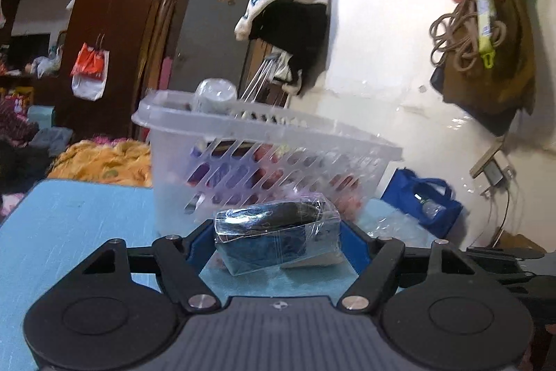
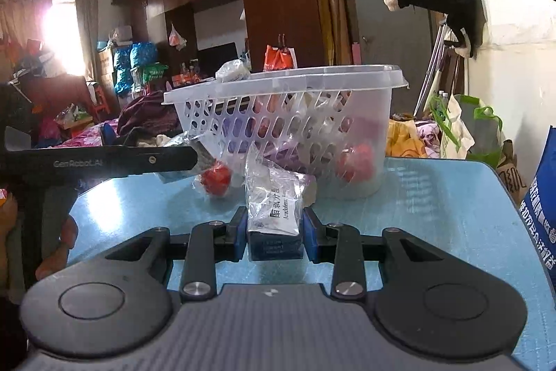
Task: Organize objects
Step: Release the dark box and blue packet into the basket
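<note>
Both grippers are loaded on the blue table [image 2: 434, 197], left gripper [image 1: 274, 240] clamped fairly wide on a plastic-wrapped dark box [image 1: 276, 237], right gripper [image 2: 274, 230] squeezed tight on a bagged medicine box [image 2: 274, 225], so next is probably lifting over the basket [image 2: 285, 82] rim.

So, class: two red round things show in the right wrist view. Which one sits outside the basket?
The red ball on the blue table, left of the right gripper; the other red ball shows through the basket wall.

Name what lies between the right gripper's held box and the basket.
In the right wrist view, only bare blue table separates the wrapped box in the right gripper from the basket.
</note>
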Demonstrator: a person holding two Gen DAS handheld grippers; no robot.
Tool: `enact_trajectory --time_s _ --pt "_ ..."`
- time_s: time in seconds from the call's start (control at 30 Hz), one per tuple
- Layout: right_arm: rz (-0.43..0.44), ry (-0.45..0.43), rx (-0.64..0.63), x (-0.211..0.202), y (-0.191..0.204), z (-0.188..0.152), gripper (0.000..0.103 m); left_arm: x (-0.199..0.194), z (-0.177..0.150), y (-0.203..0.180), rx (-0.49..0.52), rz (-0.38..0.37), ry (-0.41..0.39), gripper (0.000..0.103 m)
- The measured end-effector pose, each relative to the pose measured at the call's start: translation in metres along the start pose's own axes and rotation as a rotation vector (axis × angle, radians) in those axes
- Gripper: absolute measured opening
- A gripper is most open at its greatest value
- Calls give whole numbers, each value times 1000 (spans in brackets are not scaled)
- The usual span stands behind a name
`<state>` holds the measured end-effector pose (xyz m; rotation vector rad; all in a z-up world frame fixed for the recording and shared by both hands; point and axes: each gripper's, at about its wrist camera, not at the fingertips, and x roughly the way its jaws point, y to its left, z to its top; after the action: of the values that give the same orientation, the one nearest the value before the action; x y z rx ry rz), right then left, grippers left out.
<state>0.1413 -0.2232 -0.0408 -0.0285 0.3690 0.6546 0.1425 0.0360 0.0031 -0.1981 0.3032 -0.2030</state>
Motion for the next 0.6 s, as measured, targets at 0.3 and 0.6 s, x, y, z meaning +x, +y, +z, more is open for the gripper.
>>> enact_trajectory --time_s 0.3,0.6 --pt "-44 -191 -46 -32 13 69 36 -30 67 -23 58 -2 -173 78" --pt "-182 -102 -145 53 -11 161 35 59 171 -40 64 122 -50 78"
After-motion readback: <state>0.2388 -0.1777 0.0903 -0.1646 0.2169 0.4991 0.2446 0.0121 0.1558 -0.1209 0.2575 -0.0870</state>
